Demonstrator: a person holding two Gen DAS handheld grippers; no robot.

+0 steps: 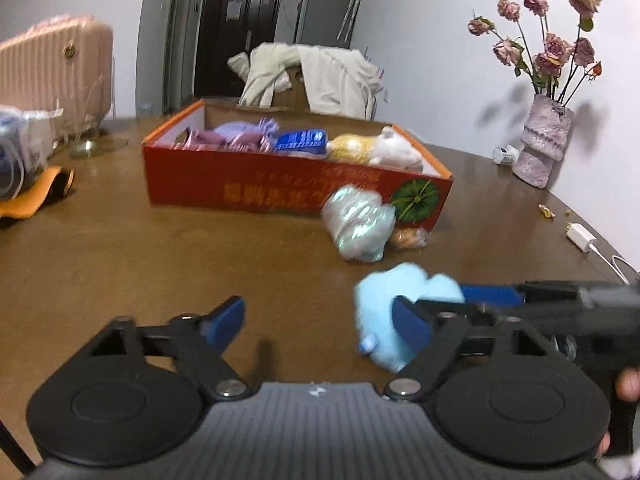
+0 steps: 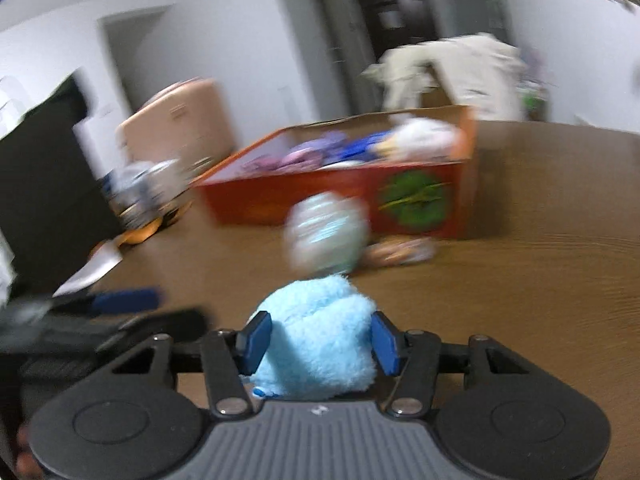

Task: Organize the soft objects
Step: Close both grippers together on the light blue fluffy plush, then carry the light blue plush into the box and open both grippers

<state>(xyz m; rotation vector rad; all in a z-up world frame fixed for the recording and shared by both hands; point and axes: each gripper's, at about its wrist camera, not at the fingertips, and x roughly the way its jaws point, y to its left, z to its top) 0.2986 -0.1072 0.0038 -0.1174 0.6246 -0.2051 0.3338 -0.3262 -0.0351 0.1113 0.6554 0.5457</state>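
Two grippers are working over the brown table [image 1: 120,248], and the pickup step is under way. The right gripper [image 2: 318,344] is closing its blue pads on a pale blue plush toy [image 2: 320,340], which is sitting between them at the near edge; both pads look to be pressing into the fluff. The left gripper [image 1: 320,320] is standing partly open and holding nothing, its right finger just beside the toy. Next, I judge, the toy is needing a lift and a carry to the far red box [image 1: 280,184], already holding other soft things. The toy is looking fluffy, rounded and squashy.
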